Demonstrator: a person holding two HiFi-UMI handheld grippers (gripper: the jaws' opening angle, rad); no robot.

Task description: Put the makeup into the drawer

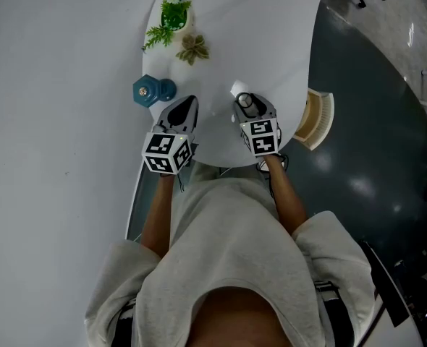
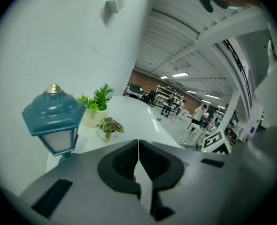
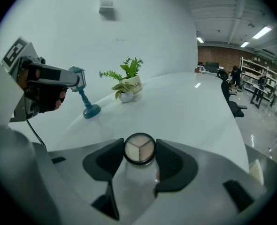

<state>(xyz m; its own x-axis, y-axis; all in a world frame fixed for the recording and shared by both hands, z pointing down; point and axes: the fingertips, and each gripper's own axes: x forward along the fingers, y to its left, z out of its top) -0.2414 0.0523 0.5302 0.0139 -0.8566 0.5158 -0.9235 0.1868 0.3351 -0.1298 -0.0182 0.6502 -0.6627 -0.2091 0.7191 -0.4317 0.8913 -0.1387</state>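
Note:
A round makeup compact with a black rim and three pale shades sits between the pads of my right gripper, which press on its sides. In the head view the compact is held just over the white table, near its front edge. My left gripper is shut with its tips touching and nothing between them. It hovers left of the right gripper, in front of a teal lantern. From the right gripper view the left gripper shows at the far left.
Behind the teal lantern stand a green plant in a white pot and a small leafy plant. A white wall runs along the left. A pale wooden rack sits at the table's right rim, above a dark floor.

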